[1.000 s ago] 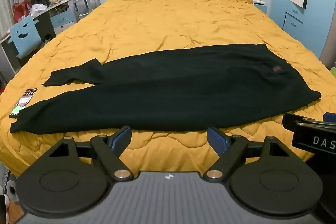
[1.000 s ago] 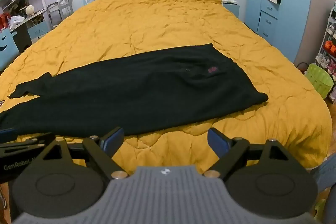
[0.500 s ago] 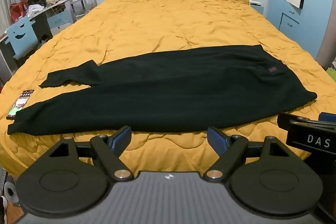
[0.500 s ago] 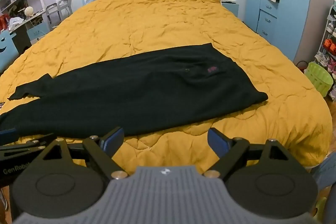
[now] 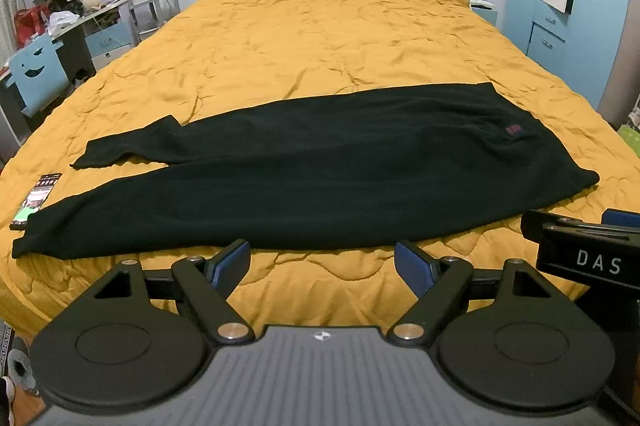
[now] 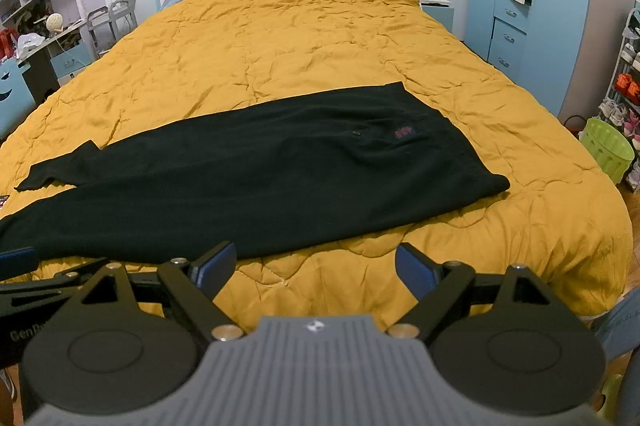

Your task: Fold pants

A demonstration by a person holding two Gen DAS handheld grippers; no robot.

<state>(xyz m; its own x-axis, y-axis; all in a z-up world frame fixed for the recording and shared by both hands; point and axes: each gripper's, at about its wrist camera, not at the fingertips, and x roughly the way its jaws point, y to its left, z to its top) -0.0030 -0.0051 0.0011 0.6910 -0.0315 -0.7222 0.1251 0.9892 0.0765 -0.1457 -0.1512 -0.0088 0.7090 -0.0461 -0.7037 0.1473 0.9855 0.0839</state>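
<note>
Black pants (image 5: 320,170) lie flat across the near part of the yellow quilt (image 5: 320,38), waistband at the right, both legs running left. They also show in the right wrist view (image 6: 260,178). My left gripper (image 5: 322,264) is open and empty, just short of the near pant leg's edge. My right gripper (image 6: 316,266) is open and empty, in front of the pants' near edge. Part of the right gripper's body (image 5: 580,250) shows at the left view's right edge.
A phone (image 5: 36,200) lies on the quilt by the leg cuffs at the left. A desk and shelves (image 5: 60,26) stand left of the bed, a blue wardrobe (image 6: 532,6) right. A green basket (image 6: 608,150) sits on the floor at the right.
Both views have shifted only slightly; the pants sit a touch lower and nearer in the left view. Both grippers stay open.
</note>
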